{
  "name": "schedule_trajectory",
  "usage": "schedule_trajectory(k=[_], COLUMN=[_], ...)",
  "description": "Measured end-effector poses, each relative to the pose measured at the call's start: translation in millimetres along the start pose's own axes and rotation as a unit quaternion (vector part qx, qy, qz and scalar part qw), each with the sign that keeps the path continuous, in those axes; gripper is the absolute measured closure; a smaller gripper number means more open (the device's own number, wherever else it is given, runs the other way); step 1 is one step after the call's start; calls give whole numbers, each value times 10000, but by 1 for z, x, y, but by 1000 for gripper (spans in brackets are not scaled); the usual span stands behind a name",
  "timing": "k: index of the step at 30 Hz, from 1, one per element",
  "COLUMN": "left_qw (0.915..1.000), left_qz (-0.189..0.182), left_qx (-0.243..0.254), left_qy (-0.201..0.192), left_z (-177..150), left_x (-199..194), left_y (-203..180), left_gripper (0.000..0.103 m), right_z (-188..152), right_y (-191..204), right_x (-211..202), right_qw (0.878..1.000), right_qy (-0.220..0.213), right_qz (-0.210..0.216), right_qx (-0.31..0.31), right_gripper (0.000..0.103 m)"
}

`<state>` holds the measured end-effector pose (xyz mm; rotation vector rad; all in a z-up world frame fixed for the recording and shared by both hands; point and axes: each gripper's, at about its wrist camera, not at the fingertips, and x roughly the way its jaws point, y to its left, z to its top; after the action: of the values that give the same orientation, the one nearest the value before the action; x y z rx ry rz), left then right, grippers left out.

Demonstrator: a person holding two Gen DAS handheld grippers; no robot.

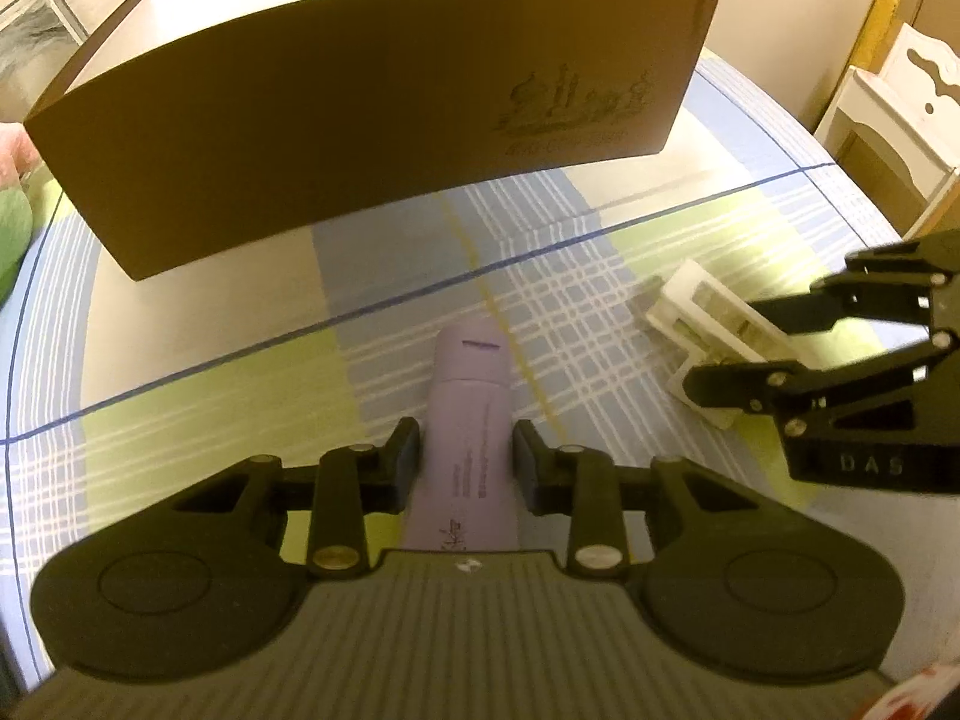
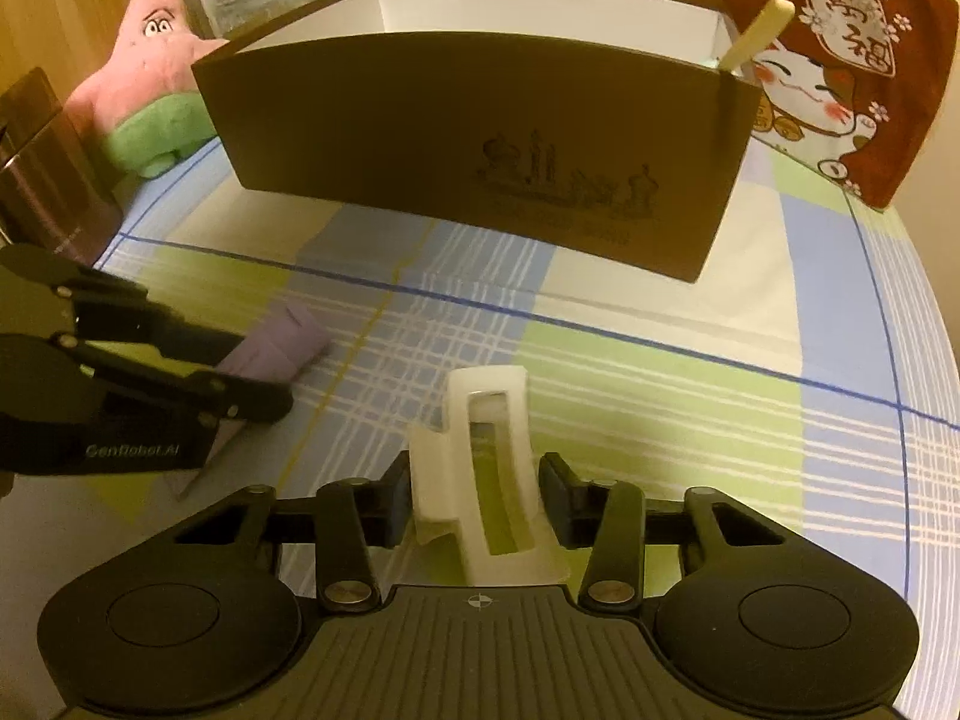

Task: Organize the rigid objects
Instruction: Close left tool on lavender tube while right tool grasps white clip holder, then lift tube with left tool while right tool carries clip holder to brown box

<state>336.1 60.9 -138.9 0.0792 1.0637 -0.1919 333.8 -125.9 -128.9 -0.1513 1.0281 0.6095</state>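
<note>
A lilac tube (image 1: 468, 420) lies on the plaid cloth between the jaws of my left gripper (image 1: 465, 459); small gaps show on both sides, so the jaws stand open around it. The tube also shows in the right wrist view (image 2: 273, 345). A white plastic frame piece (image 2: 486, 462) lies between the jaws of my right gripper (image 2: 474, 501), which stand open around it, not touching. The frame also shows in the left wrist view (image 1: 708, 315) with the right gripper (image 1: 720, 354) around it. A brown cardboard box (image 1: 372, 114), open on top with white inside, stands behind both.
A cream stick (image 2: 753, 30) pokes out of the box's right corner. A pink star plush (image 2: 150, 60) and a dark case (image 2: 42, 180) sit at the far left. A red cat cloth (image 2: 840, 60) hangs at the far right. A white cabinet (image 1: 888, 120) stands beyond the bed edge.
</note>
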Motion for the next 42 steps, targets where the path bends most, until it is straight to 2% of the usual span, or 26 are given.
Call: schedule_trajectory(k=[12, 23, 42], left_qw=[9998, 9998, 9983], left_qz=[125, 65, 252], left_qx=[-131, -150, -291], left_qy=[104, 102, -435], left_z=[7, 4, 14], left_x=[3, 1, -44], left_y=[-7, -5, 3], left_gripper=[73, 74, 74], right_z=[1, 2, 16], right_y=[1, -3, 4], right_x=[1, -3, -33], right_qw=[10000, 9997, 9981], right_qy=[10, -37, -441], right_qz=[-21, 22, 230], right_qx=[79, 258, 351], right_gripper=[61, 61, 61])
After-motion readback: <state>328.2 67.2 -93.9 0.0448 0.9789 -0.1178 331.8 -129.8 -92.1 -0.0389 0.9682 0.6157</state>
